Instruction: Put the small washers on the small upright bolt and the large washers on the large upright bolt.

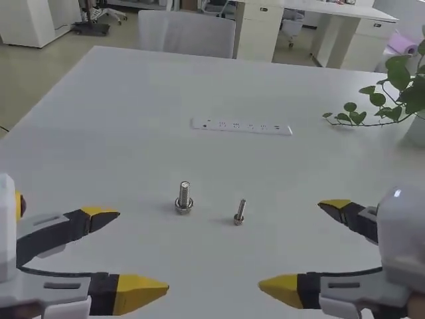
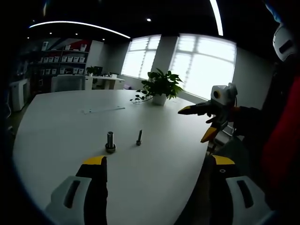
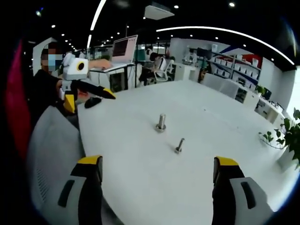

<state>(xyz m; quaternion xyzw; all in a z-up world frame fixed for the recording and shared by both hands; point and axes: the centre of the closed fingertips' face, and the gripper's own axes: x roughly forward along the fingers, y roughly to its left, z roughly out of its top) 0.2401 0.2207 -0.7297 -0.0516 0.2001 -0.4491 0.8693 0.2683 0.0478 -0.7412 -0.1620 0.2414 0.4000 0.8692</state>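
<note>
The large upright bolt [image 1: 184, 197] stands on the white table with washers stacked around its base; it also rises in the left gripper view [image 2: 110, 141] and the right gripper view [image 3: 161, 123]. To its right stands the small upright bolt [image 1: 240, 212] [image 2: 139, 137] [image 3: 179, 146] with washers at its foot. My left gripper [image 1: 126, 251] [image 2: 159, 164] is open at the near left, holding nothing. My right gripper [image 1: 305, 244] [image 3: 157, 166] is open at the near right, also holding nothing. Both are well short of the bolts.
A white power strip [image 1: 242, 125] lies beyond the bolts at mid-table. A potted plant [image 1: 398, 86] trails over the far right edge. A chair [image 1: 186, 32] stands behind the table's far side.
</note>
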